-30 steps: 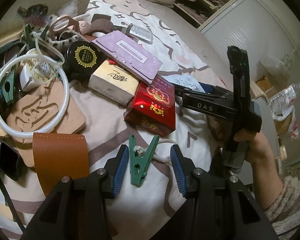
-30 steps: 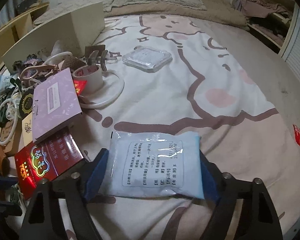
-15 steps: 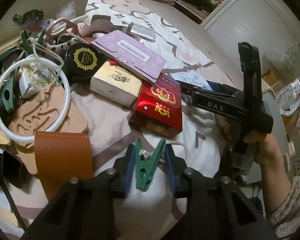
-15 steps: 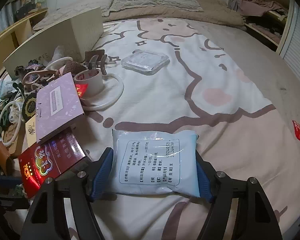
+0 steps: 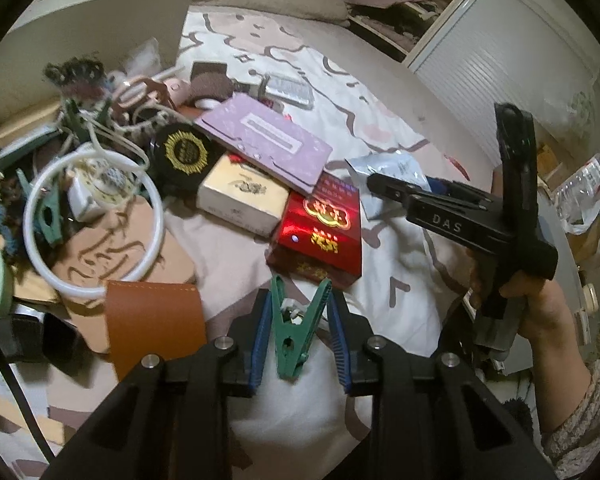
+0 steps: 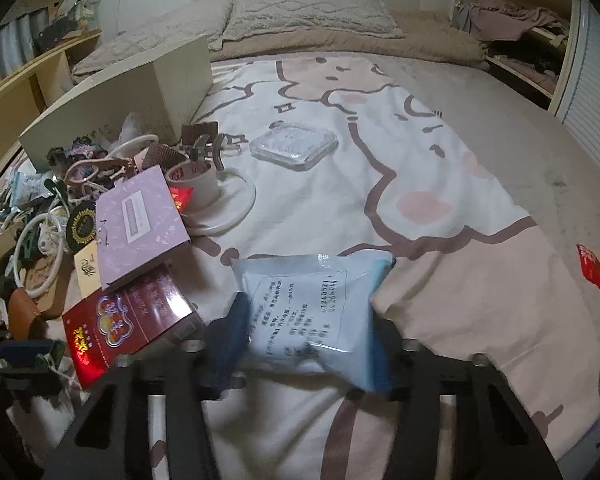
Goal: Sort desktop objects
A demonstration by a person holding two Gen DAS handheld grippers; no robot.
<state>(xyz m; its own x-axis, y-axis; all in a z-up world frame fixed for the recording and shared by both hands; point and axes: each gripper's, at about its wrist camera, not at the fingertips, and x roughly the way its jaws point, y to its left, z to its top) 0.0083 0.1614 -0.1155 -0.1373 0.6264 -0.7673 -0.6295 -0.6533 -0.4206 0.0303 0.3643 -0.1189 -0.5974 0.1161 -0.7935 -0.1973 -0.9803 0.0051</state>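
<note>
A green clothespin (image 5: 298, 332) with a white cord stands between the blue pads of my left gripper (image 5: 298, 320), which is shut on it just above the bed cover. A pale blue printed pouch (image 6: 316, 300) sits in my right gripper (image 6: 308, 344). Its jaws are closing, and the pads squeeze the pouch so that it buckles upward. In the left wrist view the right gripper's black frame (image 5: 460, 216) is held by a hand (image 5: 540, 304) at the right, with the pouch (image 5: 388, 168) at its tip.
A pile lies at the left: red box (image 5: 320, 232), cream box (image 5: 240, 200), purple box (image 5: 264, 140), black round tin (image 5: 184, 152), white ring (image 5: 92, 224), brown leather piece (image 5: 156, 324). A clear plastic case (image 6: 294, 146) and a cup (image 6: 196, 184) lie farther up the bed cover (image 6: 420, 208).
The left jaws have closed from either side onto the green clothespin. The right jaws have narrowed on the pouch, which was flat before and now bulges up.
</note>
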